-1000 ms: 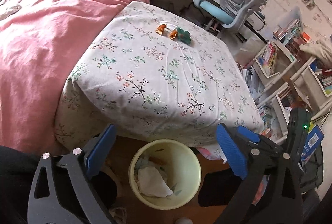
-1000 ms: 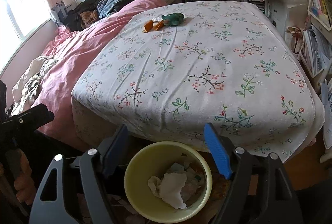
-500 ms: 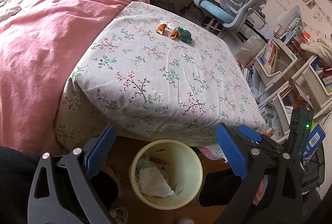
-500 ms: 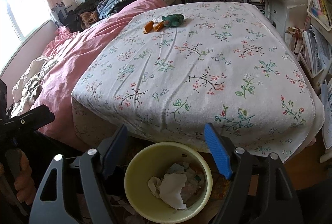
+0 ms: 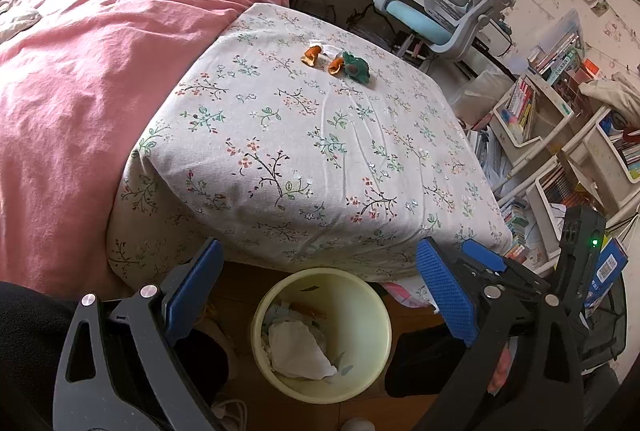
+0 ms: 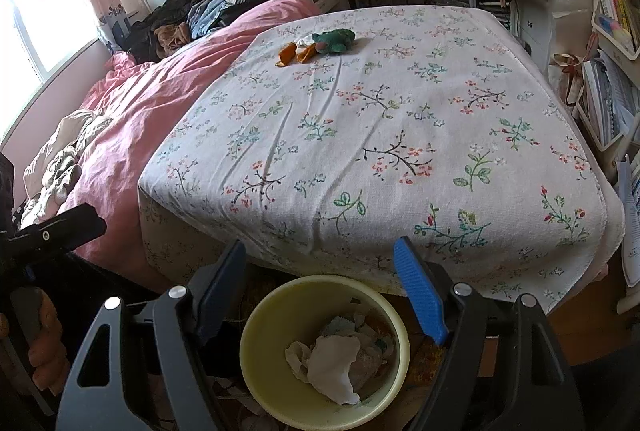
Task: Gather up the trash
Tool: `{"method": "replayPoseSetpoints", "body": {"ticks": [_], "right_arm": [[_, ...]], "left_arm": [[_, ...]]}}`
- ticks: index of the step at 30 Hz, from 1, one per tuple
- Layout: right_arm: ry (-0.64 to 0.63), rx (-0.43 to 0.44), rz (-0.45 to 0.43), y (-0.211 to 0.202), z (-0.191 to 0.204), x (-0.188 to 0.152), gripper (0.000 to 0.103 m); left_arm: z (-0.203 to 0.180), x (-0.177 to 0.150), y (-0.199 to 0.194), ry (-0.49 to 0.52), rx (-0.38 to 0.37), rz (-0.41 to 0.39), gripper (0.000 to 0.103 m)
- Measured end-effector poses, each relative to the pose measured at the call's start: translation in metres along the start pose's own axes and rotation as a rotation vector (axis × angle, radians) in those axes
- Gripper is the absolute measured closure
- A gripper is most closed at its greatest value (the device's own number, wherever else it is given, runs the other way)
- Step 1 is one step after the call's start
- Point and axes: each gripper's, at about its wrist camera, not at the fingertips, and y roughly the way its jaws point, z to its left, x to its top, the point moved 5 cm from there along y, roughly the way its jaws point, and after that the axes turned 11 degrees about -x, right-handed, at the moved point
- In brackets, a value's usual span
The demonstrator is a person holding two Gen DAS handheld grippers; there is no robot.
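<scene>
A pale yellow bin (image 5: 372, 315) stands on the floor at the bed's foot, with crumpled white paper (image 5: 298, 349) in it; it also shows in the right wrist view (image 6: 272, 327). My left gripper (image 5: 320, 291) is open and empty above the bin. My right gripper (image 6: 324, 291) is open and empty above it too. On the far side of the floral bedcover (image 5: 320, 135) lie two orange peel pieces (image 5: 311, 55), a white scrap and a green crumpled thing (image 5: 355, 66), also shown in the right wrist view (image 6: 334, 40).
A pink duvet (image 5: 80, 79) covers the bed's left part, with clothes heaped beyond. A blue and grey desk chair (image 5: 448, 11) and a desk stand past the bed. Bookshelves and trays (image 5: 532, 111) crowd the right side.
Both grippers have lifted very slightly; the view has barely shifted. Both stay open and empty above the bin.
</scene>
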Motion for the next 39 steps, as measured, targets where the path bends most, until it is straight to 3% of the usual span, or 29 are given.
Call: {"method": "replayPoseSetpoints", "body": {"ticks": [39], "right_arm": [[-0.008, -0.016, -0.022, -0.001, 0.0009, 0.0, 0.028]], "left_arm": [[-0.0029, -0.0015, 0.0016, 0.006, 0.002, 0.003, 0.009]]}}
